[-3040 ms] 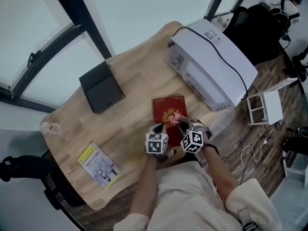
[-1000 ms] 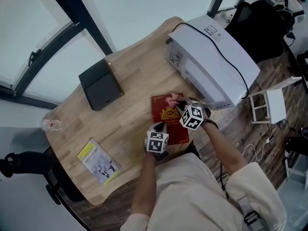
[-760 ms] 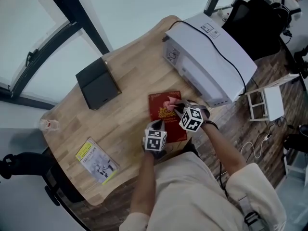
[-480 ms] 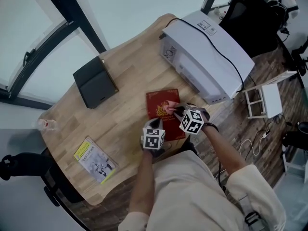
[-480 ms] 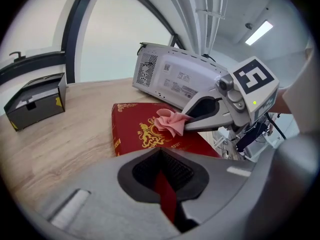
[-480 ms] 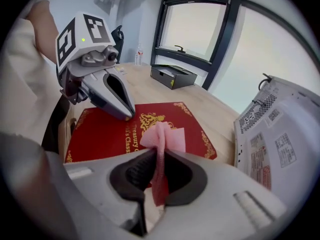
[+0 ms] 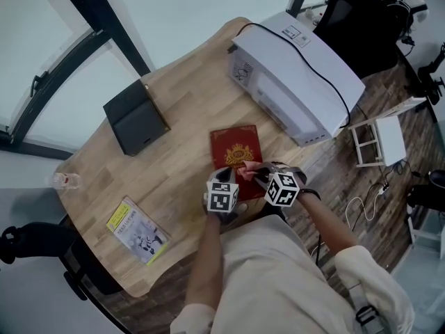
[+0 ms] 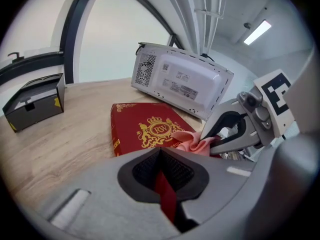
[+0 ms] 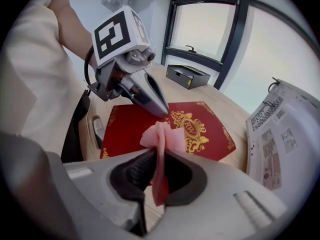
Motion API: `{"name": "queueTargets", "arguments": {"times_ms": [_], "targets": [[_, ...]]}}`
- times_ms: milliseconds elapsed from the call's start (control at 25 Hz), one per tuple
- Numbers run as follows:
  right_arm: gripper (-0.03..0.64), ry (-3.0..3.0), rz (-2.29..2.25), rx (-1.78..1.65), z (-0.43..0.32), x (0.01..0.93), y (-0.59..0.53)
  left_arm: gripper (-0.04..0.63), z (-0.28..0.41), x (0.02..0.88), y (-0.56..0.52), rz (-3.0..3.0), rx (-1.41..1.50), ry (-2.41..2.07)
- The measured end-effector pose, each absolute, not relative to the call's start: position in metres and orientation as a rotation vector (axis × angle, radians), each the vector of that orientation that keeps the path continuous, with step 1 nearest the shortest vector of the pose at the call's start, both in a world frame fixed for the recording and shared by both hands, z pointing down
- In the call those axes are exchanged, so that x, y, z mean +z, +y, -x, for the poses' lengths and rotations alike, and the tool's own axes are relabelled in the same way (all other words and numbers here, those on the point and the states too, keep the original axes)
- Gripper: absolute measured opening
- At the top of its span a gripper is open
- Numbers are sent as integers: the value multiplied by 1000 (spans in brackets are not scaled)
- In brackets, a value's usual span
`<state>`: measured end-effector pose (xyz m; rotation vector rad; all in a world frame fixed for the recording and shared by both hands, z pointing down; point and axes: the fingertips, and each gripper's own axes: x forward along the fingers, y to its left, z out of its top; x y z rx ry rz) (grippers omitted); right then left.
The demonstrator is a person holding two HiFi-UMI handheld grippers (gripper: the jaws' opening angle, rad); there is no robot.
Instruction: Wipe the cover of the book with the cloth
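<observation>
A red book (image 7: 236, 152) with a gold crest lies flat on the wooden table (image 7: 188, 110), close to its near edge. My right gripper (image 7: 259, 173) is shut on a crumpled pink cloth (image 7: 252, 167), which rests on the near part of the cover. In the right gripper view the cloth (image 9: 161, 143) bunches out of the jaws over the book (image 9: 200, 129). My left gripper (image 7: 227, 177) is at the book's near left edge, its jaws closed with a strip of red cover between them. The left gripper view has the book (image 8: 140, 126), the cloth (image 8: 192, 144) and the right gripper (image 8: 212, 138).
A white microwave (image 7: 295, 75) with a black cable stands just right of and beyond the book. A black box (image 7: 135, 117) sits at the far left, a yellow booklet (image 7: 137, 232) at the near left, a small clear cup (image 7: 61, 180) at the left edge. A white stool (image 7: 379, 141) stands on the floor.
The right gripper has drawn the pink cloth from the far part of the cover, across the crest, toward the near edge. The left gripper has stayed at the book's near left edge.
</observation>
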<state>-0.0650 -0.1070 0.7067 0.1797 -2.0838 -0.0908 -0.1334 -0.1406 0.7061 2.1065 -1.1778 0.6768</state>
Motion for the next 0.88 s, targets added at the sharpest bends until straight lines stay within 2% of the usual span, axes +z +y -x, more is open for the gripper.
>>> {"name": "queueTargets", "arguments": {"times_ms": [440,880], "targets": [[38,-2073,-62,-24,63,706,-40,6,138,705,-141,-2095,607,-1171],[38,-2097,183,-5,107,697,-13,6,156,692,-132,-2098,607,-1200]]}}
